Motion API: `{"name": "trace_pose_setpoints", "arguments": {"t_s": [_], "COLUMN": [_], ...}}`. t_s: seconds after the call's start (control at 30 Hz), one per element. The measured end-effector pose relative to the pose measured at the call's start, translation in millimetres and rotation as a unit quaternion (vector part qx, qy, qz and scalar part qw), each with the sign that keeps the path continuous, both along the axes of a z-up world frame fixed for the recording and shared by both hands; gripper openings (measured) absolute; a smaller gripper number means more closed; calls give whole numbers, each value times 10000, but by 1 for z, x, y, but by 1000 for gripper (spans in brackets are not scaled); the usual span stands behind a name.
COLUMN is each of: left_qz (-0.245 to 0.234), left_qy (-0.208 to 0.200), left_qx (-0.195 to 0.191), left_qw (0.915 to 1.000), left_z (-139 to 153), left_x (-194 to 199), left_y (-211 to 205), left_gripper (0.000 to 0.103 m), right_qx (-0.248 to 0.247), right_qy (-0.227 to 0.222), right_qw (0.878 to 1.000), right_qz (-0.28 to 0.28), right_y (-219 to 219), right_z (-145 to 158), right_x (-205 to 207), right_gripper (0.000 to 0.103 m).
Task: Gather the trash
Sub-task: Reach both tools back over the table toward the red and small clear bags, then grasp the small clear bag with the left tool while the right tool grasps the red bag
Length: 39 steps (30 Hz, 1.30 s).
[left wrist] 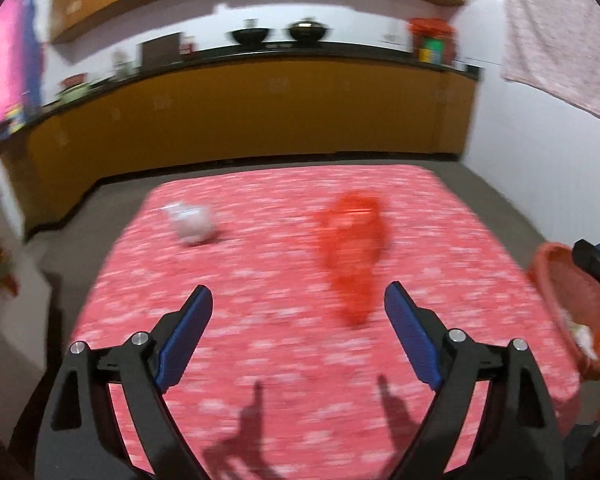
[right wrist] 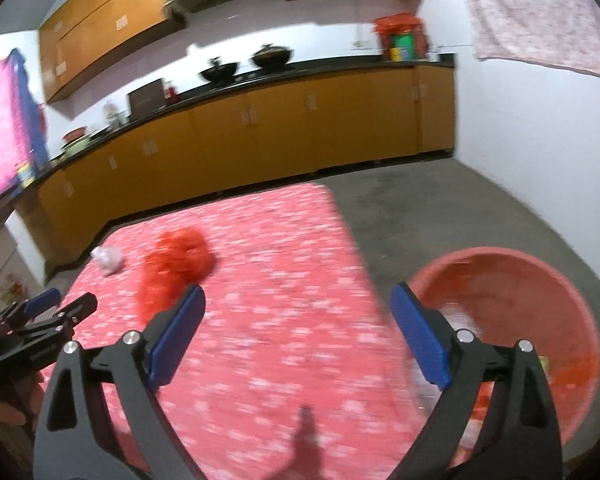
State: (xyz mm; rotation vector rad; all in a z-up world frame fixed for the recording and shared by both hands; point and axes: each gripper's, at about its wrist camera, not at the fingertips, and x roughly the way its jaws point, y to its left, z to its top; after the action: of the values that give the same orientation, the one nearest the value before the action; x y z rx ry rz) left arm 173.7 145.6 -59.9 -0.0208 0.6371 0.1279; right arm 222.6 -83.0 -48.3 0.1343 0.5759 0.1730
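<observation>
Step in hand, as judged from the layout: between pickups, with two pieces of trash not yet collected. At the far left of the red patterned tablecloth [left wrist: 284, 320] lies a crumpled white wad [left wrist: 191, 222], near the far-left corner and close to that edge. Just right of it, well apart from the wad in the left wrist view, lies a red mesh bag [left wrist: 354, 248], long and limp, pointing toward the near side. The left gripper [left wrist: 299, 306] hangs above the near middle of the table, jaws spread wide, holding nothing; the mesh bag's near tip sits just ahead of its right finger. The right gripper [right wrist: 298, 304] is likewise spread wide and empty, straddling the table's right edge. Beyond that edge, on the grey floor [right wrist: 440, 204], stands a red basin [right wrist: 512, 256] with some scraps already inside; their nature cannot be told through the blur. The next move probably calls for closing on the mesh bag, then carrying it rightward over the edge to the basin. Open floor lies right and beyond; yellow cabinets [right wrist: 284, 136] bound the far side.
</observation>
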Motion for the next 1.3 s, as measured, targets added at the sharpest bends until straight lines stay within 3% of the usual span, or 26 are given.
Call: {"name": "trace_pose_setpoints", "arguments": {"t_s": [0.3,0.53,0.8,0.93,1.07,1.23,1.3], "left_qz": [1080,1437,1567,1502,1341,1089,1015], "left_qy": [23,-35,-38,-2,47,146,199], "left_qx": [95,48,-158,-192,-163,-154,-116], "left_qw": [9941,9896,9875,9885,9908,9938,9946], "left_z": [-20,-24,-24,-26,-28,-33,-36], "left_x": [-5,14,37,49,65,86,96], "left_y": [103,139,159,155,146,133,128], "left_gripper": [87,87,90,91,91,92,97], "right_qx": [-410,-631,-809,-776,-742,-781,-768], "right_qy": [103,295,621,859,861,819,829], "right_qw": [9979,9970,9944,9927,9929,9934,9936], "right_qz": [500,328,263,325,356,194,80], "right_y": [130,179,198,197,188,160,144], "right_z": [-22,-39,-56,-64,-65,-62,-62], "right_x": [48,90,128,137,136,131,128], "right_gripper": [91,91,78,55,43,40,40]}}
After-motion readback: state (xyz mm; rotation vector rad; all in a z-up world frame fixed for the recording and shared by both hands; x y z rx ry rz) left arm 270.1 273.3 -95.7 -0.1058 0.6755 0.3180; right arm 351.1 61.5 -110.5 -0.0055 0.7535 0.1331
